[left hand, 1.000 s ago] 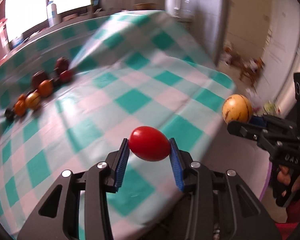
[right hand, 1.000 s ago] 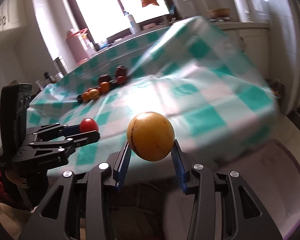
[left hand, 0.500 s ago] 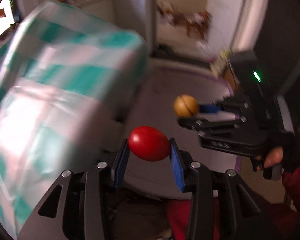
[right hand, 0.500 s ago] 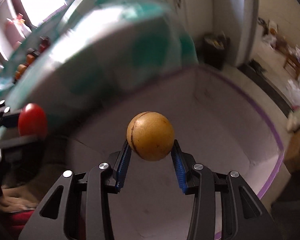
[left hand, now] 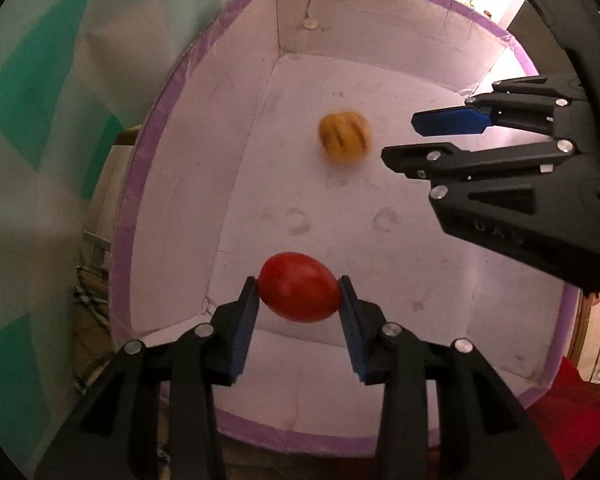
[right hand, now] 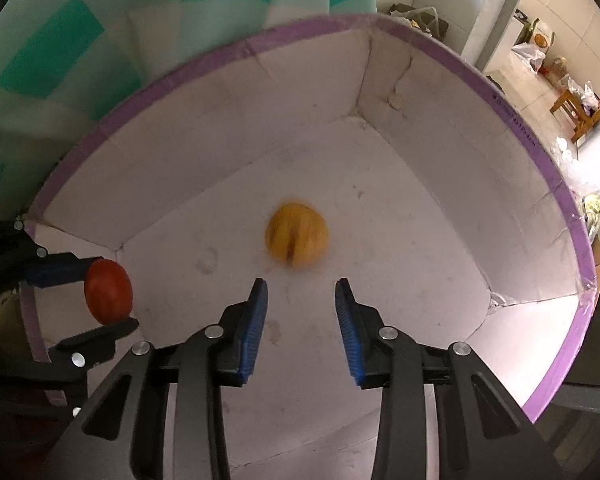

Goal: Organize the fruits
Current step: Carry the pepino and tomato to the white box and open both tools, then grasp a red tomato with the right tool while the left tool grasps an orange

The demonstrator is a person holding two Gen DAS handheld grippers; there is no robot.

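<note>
Gripping red fruit (left hand: 298, 287), left gripper (left hand: 299, 306); yellow fruit (right hand: 296, 237) blurred, seemingly loose.

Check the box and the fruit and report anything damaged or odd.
The white box looks worn: a crack runs down its far wall near the corner seam, and ring stains mark the floor. The yellow fruit is motion-blurred beyond the open right gripper. The red fruit looks intact.

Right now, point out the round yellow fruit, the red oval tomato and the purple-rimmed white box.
round yellow fruit (right hand: 296, 236): right wrist view, blurred middle.
red oval tomato (left hand: 299, 287): left wrist view, middle, between fingers.
purple-rimmed white box (right hand: 532, 148): right wrist view, rim.
</note>
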